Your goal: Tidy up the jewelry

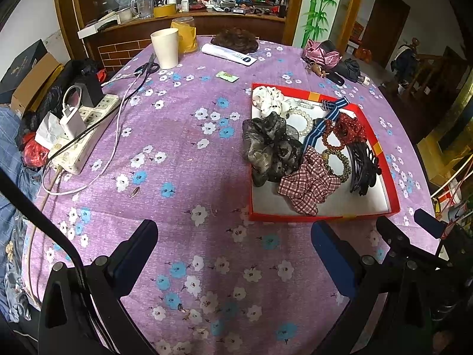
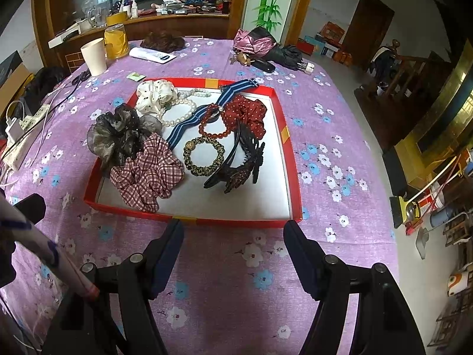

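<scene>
Both grippers are hovering above the purple floral tablecloth (image 2: pixel 340 112), jaws spread wide and holding nothing: left gripper (image 1: pixel 233 242) sitting at the 7 o'clock corner of the red tray (image 2: pixel 283 136), right gripper (image 2: pixel 233 239) sitting at the tray's 6 o'clock edge. The tray is lying flat on the cloth with all the jewelry and hair pieces inside it. In the right wrist view, the striped blue ribbon (image 2: pixel 183 127) is running its long axis diagonally from 1 o'clock down to 7 o'clock across the tray. The black hair claw (image 2: pixel 236 162) is lying at 4 o'clock of tray centre, long axis pointing roughly 1 to 7 o'clock. The pearl bracelet (image 2: pixel 177 115) is lying at 11 o'clock, touching the white dotted scrunchie (image 2: pixel 153 94). The red bead bracelet (image 2: pixel 212 127) is overlapping the ribbon near centre, beside the red polka scrunchie (image 2: pixel 248 115). The leopard hair tie (image 2: pixel 204 156) is lying flat at centre. The plaid scrunchie (image 2: pixel 147 174) is sitting at 8 o'clock, and the grey sheer scrunchie (image 2: pixel 118 136) is spilling over the tray's 9 o'clock wall. A white cup (image 1: pixel 165 48) is standing upright at far 11 o'clock, and a power strip (image 1: pixel 82 130) is lying at 9 o'clock in the left wrist view.
</scene>
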Demonstrator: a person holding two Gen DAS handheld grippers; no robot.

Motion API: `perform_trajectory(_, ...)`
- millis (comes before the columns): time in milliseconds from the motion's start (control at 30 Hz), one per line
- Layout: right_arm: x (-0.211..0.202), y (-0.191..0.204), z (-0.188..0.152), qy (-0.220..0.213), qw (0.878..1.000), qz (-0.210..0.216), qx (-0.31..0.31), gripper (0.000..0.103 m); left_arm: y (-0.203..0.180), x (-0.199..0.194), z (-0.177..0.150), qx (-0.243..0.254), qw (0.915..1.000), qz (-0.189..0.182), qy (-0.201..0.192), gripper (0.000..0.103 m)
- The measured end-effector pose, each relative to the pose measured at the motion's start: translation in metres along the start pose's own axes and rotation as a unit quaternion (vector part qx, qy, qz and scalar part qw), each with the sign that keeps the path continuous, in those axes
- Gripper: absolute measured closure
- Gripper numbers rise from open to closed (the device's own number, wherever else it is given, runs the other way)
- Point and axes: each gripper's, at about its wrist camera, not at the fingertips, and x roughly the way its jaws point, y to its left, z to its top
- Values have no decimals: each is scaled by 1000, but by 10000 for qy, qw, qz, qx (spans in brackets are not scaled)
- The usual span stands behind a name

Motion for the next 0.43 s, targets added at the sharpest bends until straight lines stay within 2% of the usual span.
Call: perform_trajectory(433,8,0,-1,108,9999,50,-14,29,-1,7,3,16,10000,38,-23,0)
